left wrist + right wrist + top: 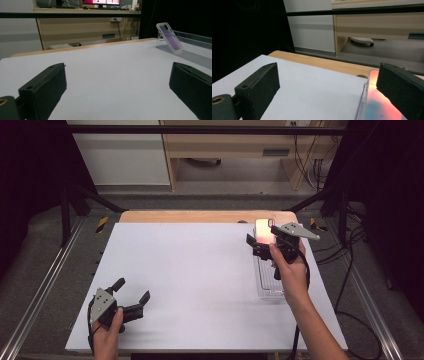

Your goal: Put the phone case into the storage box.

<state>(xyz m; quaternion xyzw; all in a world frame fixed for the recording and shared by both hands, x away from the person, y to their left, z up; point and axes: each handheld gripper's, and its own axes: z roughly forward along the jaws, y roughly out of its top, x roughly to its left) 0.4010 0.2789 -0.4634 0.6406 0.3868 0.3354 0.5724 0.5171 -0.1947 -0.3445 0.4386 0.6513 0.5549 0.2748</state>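
High view: a white board (200, 285) covers most of the table (200, 216), whose wooden edge shows as a strip along the upper side. In the lower left of the frame, the left hand (106, 336) holds the left gripper (133, 291) low over the board, its two black jaws spread wide apart with nothing between them. In the upper right of the frame, the right hand (290, 275) holds the right gripper (260, 242) beside a phone (263, 231), which leans upright with a glowing pink-orange screen at the far end of a clear stand (267, 287). The stand lies along the right side of the board, extending toward the lower edge of the frame.

Left gripper view: the jaws rise at the lower left and lower right corners, wide apart, with bare white board between them. In the upper right of the frame the phone (169, 37) is seen from behind, tilted back on the clear stand (190, 56); its clear case shows a purple back.

Right gripper view: the jaws are spread, gripping nothing. The phone (377, 105) appears at the lower right, its lit face partly hidden by the right-hand jaw; whether that jaw touches the phone cannot be told. A desk (377, 20) stands beyond the table in the upper right of the frame.
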